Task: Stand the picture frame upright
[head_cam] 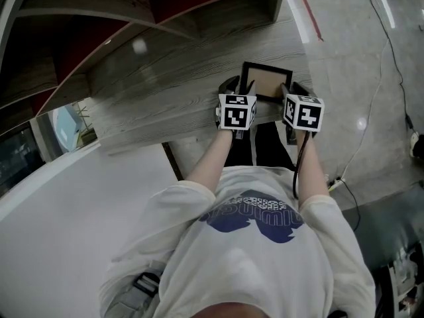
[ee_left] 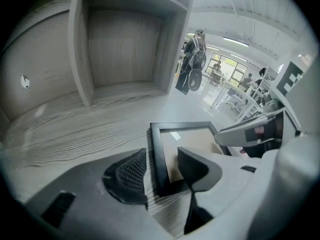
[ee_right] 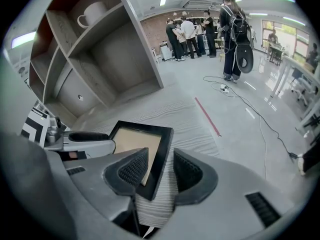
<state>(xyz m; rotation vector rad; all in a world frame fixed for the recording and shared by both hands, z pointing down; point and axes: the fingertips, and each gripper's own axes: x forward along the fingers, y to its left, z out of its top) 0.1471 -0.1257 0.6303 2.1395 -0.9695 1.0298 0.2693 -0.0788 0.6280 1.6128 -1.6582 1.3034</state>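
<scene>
- On the desk (head_cam: 159, 91), near its front edge, the frame (head_cam: 266, 81) lies flat.
- Left gripper (ee_left: 161, 169): jaws apart, astride the frame's left rail.
- Right gripper (ee_right: 160, 170): jaws apart, astride its right rail.

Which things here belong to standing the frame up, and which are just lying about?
Job: picture frame, lying flat; left gripper and right gripper, each open astride one frame edge.
Lying about: white mug; shelf unit holding it.
</scene>
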